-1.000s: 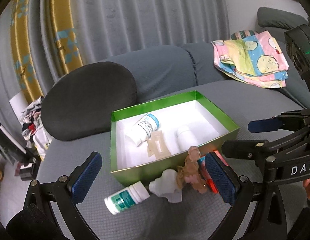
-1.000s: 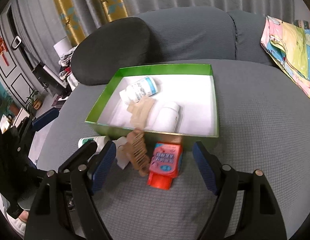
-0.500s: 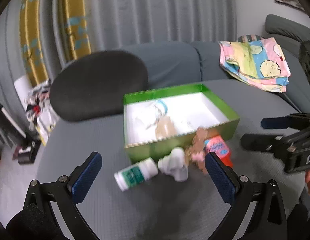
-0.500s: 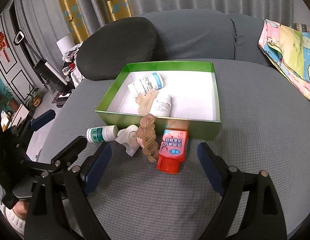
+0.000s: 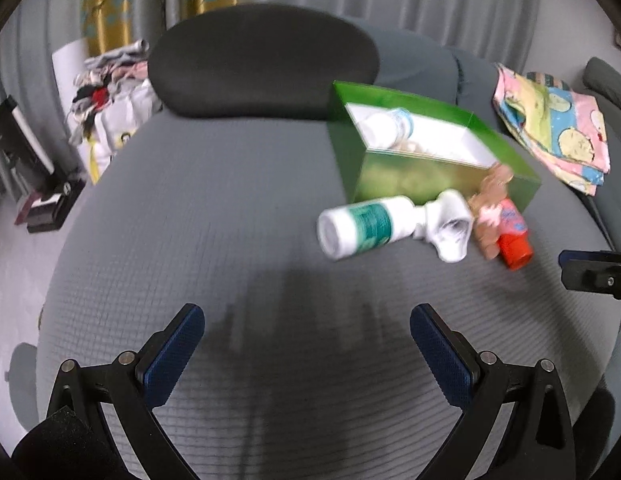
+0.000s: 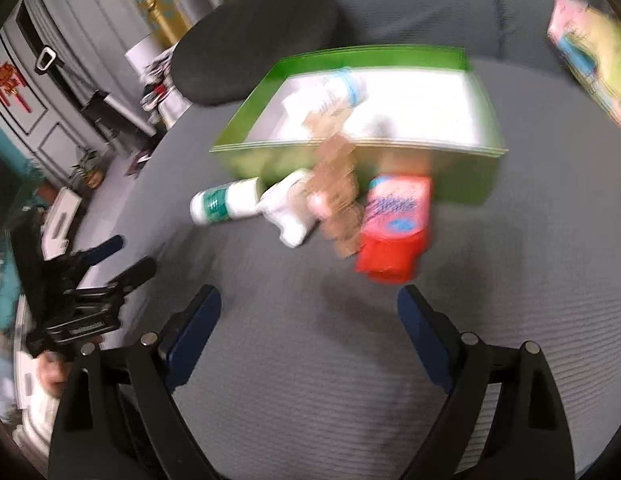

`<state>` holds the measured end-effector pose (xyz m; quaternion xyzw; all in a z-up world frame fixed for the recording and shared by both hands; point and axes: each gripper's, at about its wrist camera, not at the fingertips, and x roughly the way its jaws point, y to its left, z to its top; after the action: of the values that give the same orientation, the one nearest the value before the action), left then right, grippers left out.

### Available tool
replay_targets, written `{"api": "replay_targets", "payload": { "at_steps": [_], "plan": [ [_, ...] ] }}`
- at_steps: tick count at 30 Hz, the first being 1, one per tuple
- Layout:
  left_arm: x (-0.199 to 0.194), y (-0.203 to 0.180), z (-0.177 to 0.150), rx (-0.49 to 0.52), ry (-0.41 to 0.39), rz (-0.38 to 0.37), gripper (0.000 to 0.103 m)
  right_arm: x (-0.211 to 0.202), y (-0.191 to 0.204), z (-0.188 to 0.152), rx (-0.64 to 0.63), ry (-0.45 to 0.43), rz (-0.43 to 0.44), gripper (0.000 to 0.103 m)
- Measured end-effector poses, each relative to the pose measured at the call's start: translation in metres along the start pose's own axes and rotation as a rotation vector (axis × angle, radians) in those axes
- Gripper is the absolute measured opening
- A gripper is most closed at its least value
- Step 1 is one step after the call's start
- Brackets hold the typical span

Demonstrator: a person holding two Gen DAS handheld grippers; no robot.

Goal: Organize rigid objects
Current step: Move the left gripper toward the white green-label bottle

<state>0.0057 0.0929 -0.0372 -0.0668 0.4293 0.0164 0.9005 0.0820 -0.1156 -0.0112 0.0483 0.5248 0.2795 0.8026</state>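
Both grippers, left [image 5: 306,344] and right [image 6: 308,320], gape wide, holding nothing; bottle [image 5: 360,226] lies on the sofa, touching the box [image 5: 422,178] front; probably light, stiff, slick; you should pinch mid-label, across its width.

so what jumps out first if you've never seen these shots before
The shiny green cardboard box with a white inside sits on the grey sofa cushion, holding a white blue-labelled bottle. Just in front of it lie a white green-labelled bottle and a red-capped pink bottle. Both claws, left and right, hang open and empty.
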Motion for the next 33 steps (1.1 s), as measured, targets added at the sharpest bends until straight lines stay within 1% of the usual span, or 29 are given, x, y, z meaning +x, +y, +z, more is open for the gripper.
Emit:
{"api": "replay_targets", "payload": {
  "at_steps": [5,8,12,16,22,26,29,32,33],
  "plan": [
    [0.011,0.004,0.0,0.015,0.008,-0.033,0.102,0.034,0.021,0.006,0.035,0.046,0.08,0.09],
    [0.02,0.004,0.003,0.024,0.013,-0.058,0.102,0.053,0.032,0.015,0.067,0.048,0.093,0.09],
    [0.033,0.005,0.01,0.025,0.027,-0.085,0.102,0.078,0.042,0.028,0.112,0.039,0.141,0.088],
    [0.043,0.003,0.02,0.033,0.028,-0.102,0.102,0.097,0.045,0.037,0.132,0.032,0.119,0.086],
    [0.053,-0.002,0.032,0.072,0.02,-0.127,0.102,0.102,0.033,0.045,0.21,-0.004,0.145,0.086],
    [0.061,-0.005,0.037,0.082,0.018,-0.176,0.102,0.101,0.029,0.045,0.265,-0.021,0.169,0.087],
    [0.068,-0.001,0.04,0.061,0.024,-0.237,0.102,0.103,0.022,0.043,0.318,-0.024,0.233,0.087],
    [0.072,0.007,0.041,0.03,0.035,-0.285,0.102,0.106,0.028,0.046,0.294,-0.004,0.293,0.086],
    [0.072,0.009,0.042,0.03,0.037,-0.294,0.1,0.109,0.033,0.048,0.286,0.003,0.303,0.086]
  ]
}}
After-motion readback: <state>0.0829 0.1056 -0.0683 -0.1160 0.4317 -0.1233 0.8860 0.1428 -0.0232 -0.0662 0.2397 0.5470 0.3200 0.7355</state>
